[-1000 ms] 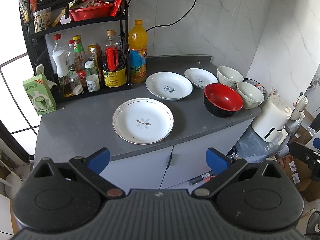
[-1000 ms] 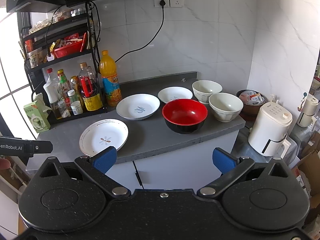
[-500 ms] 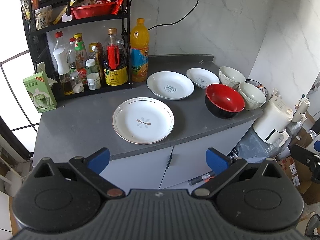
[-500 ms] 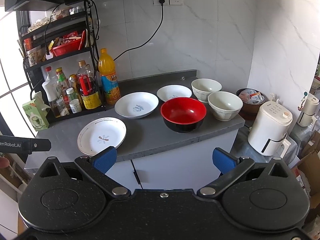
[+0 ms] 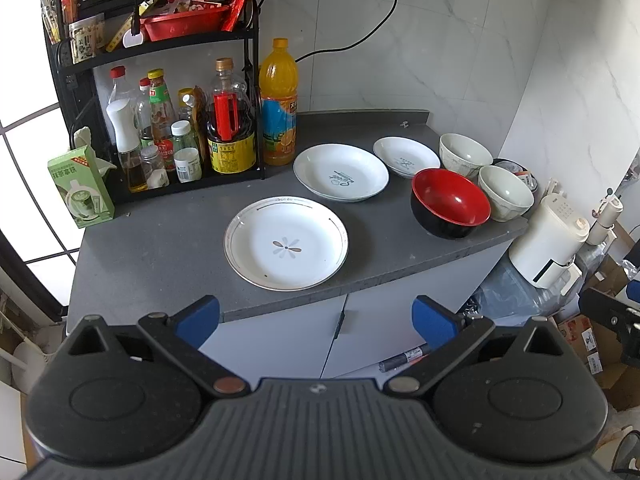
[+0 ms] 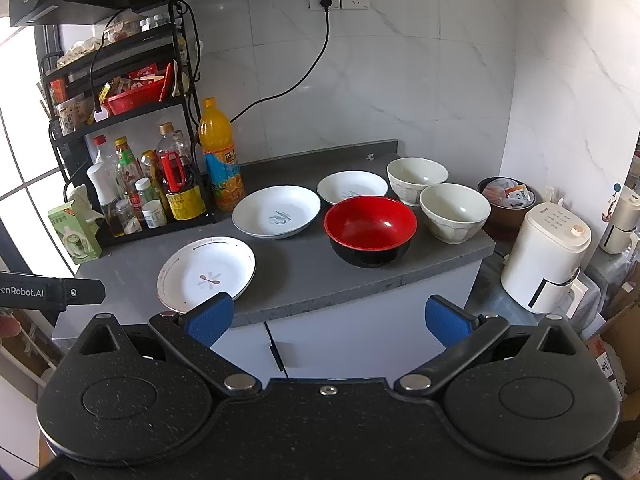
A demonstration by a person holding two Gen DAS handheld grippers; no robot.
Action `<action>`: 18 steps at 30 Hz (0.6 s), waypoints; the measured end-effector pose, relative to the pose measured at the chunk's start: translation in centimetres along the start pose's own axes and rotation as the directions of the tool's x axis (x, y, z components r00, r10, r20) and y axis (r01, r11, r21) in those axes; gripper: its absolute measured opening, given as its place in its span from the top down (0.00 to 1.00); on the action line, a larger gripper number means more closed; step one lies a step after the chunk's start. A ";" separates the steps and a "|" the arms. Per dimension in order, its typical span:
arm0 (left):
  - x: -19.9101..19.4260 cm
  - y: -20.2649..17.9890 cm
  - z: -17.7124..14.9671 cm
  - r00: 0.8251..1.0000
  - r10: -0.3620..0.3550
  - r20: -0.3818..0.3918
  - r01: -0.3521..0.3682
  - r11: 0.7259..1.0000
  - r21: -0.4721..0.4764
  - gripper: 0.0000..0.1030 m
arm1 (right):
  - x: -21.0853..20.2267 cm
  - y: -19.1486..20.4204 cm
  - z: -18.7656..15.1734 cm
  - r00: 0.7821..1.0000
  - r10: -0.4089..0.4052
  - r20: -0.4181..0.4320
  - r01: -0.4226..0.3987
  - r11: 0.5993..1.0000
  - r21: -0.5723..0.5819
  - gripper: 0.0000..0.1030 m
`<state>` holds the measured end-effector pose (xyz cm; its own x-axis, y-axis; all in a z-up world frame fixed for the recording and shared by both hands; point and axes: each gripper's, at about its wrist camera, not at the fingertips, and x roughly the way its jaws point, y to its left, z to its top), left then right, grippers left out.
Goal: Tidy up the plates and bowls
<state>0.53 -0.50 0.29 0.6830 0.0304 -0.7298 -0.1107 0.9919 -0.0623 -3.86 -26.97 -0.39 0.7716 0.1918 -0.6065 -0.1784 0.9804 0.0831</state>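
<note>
Three plates and three bowls sat unstacked on bench; flower plate [image 5: 285, 243] lay at 12 o'clock of the empty, open left gripper [image 5: 316, 316], nearer than open right gripper [image 6: 327, 317].

Only the viewpoints have shifted; nothing on the surface [image 5: 168, 248] has moved. The left tongs [image 5: 316, 318] have eased slightly closer, so the flower plate [image 5: 286, 248] sits a little higher in their view. The right tongs [image 6: 326, 318] have drifted right, sliding the red bowl [image 6: 370, 230] leftward in theirs.
</note>
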 end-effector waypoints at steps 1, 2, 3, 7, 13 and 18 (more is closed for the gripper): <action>0.0 0.0 0.0 1.000 0.000 0.000 0.000 1.000 -0.001 0.01 | 0.1 0.0 0.0 1.000 0.002 -0.001 -0.002 1.000 0.000 0.00; 0.0 -0.1 0.0 1.000 0.001 0.000 -0.001 1.000 -0.001 0.01 | 0.1 0.0 0.0 1.000 0.005 -0.002 -0.005 1.000 0.000 0.00; 0.0 -0.1 0.0 1.000 0.001 0.000 -0.001 1.000 0.000 0.01 | 0.1 0.0 0.0 1.000 0.008 -0.002 -0.008 1.000 0.001 0.00; 0.0 -0.1 0.2 1.000 0.000 -0.003 0.000 1.000 0.007 0.01 | 0.2 -0.3 0.3 1.000 0.018 -0.008 -0.018 1.000 0.008 0.00; 0.4 -0.1 1.2 1.000 0.012 -0.009 -0.012 1.000 0.015 0.01 | 0.8 -0.6 0.6 1.000 0.018 -0.014 -0.017 1.000 0.017 0.00; 2.0 -0.4 2.5 1.000 -0.009 -0.018 0.009 1.000 0.028 0.02 | 2.1 -1.4 1.0 1.000 0.007 -0.019 -0.006 0.997 0.073 0.00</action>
<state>3.73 -0.53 0.51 0.6710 0.0192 -0.7412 -0.0842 0.9952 -0.0504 -1.41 -27.93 -0.98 0.7586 0.1978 -0.6208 -0.1380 0.9800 0.1436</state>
